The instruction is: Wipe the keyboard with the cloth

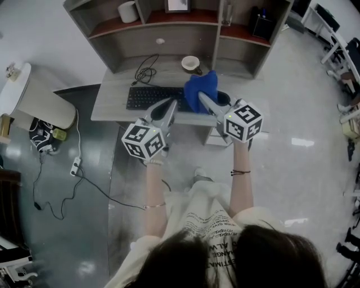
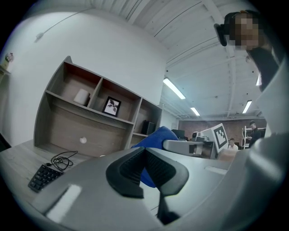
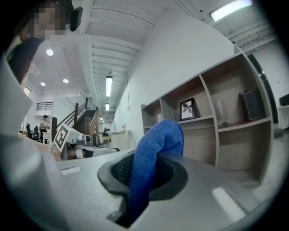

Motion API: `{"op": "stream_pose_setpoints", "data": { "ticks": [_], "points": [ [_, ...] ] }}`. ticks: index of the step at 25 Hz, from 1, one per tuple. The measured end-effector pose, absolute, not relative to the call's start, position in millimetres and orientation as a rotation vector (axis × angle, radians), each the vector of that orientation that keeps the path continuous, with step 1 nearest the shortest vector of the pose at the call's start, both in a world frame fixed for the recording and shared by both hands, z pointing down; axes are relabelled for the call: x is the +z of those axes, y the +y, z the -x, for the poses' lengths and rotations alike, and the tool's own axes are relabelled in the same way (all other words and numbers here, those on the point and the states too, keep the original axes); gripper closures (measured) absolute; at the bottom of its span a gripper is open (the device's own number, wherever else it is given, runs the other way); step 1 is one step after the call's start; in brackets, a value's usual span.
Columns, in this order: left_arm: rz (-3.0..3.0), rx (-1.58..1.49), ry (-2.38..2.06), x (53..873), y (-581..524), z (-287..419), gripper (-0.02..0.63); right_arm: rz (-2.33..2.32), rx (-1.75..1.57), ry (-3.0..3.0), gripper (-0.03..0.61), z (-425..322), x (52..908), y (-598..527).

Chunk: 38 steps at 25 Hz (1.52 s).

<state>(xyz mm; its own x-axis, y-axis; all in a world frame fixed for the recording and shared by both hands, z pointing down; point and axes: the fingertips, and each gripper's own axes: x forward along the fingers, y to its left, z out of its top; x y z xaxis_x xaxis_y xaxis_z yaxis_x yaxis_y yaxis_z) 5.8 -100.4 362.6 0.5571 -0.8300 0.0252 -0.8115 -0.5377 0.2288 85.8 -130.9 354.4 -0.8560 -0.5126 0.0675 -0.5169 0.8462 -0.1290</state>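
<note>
The black keyboard [image 1: 152, 97] lies on the grey desk [image 1: 112, 101], just beyond my left gripper [image 1: 167, 105]; the left gripper view catches its end [image 2: 44, 176] at lower left. My right gripper [image 1: 202, 98] is shut on the blue cloth [image 1: 201, 89] and holds it in the air off the keyboard's right end. In the right gripper view the cloth [image 3: 156, 146] stands up from between the jaws of the right gripper [image 3: 142, 173]. The left gripper [image 2: 145, 167] is shut with nothing in it, and the cloth [image 2: 156, 137] shows behind it.
A shelf unit [image 1: 169, 34] backs the desk, with a white roll [image 1: 128, 11], a framed picture [image 3: 188, 109] and a glass [image 3: 221, 113]. A cup [image 1: 190, 63] and a coiled black cable [image 1: 145, 72] lie behind the keyboard. A power strip [image 1: 75, 166] lies on the floor at left.
</note>
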Motion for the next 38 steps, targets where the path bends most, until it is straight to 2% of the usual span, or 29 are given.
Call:
{"op": "stream_pose_setpoints", "data": {
  "ticks": [24,38],
  "points": [
    [-2.485,-0.040,-1.344,398,-176,-44,0.615,-0.790,0.427,-2.933,0.520,-119,400,-213],
    [-2.436,0.015,-1.183,447,-206,-61,0.615,-0.936,0.524,-2.786,0.520,-145,451,-242]
  ]
}}
